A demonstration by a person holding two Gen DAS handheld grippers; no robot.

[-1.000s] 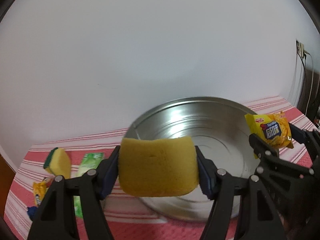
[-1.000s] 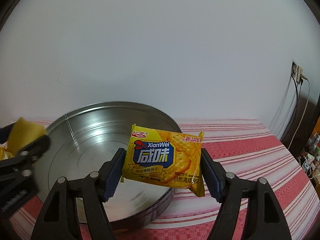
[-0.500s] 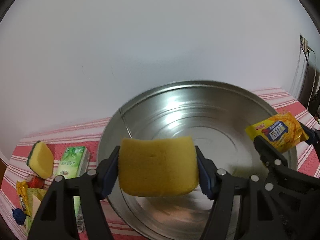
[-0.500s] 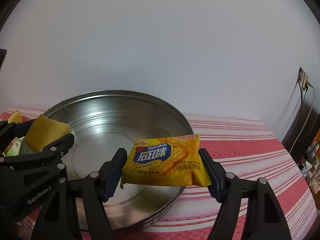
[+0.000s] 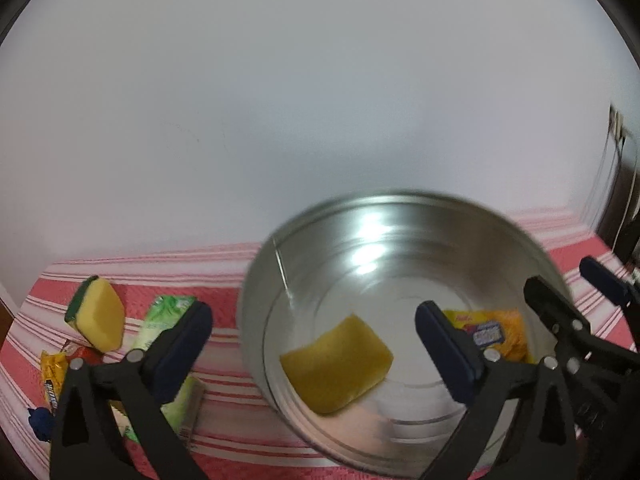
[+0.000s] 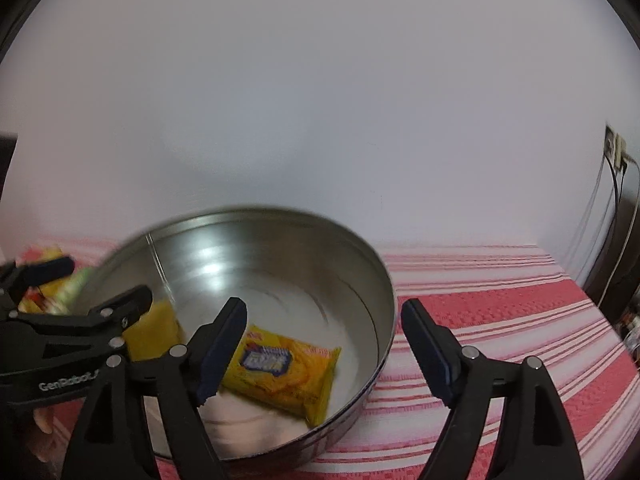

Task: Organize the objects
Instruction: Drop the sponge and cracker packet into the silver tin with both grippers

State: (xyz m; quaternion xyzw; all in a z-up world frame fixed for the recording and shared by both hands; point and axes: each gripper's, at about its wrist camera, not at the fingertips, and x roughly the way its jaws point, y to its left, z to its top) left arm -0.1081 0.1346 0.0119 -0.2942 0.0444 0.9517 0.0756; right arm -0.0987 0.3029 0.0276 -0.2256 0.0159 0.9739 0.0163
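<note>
Both grippers, left [image 5: 320,354] and right [image 6: 324,346], gape wide and hold nothing; inside the metal pan [image 5: 400,208] lie the yellow sponge [image 5: 336,364] and the cracker packet [image 6: 280,372]

A red-and-white striped tablecloth [image 6: 500,300] runs to a plain white wall [image 5: 320,100], where what looks like a wall socket [image 6: 614,148] trails cables [image 6: 608,248].

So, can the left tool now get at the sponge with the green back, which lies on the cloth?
Probably yes: the left tool is open and empty, and that sponge lies uncovered on the striped cloth, left of the metal tin.
</note>
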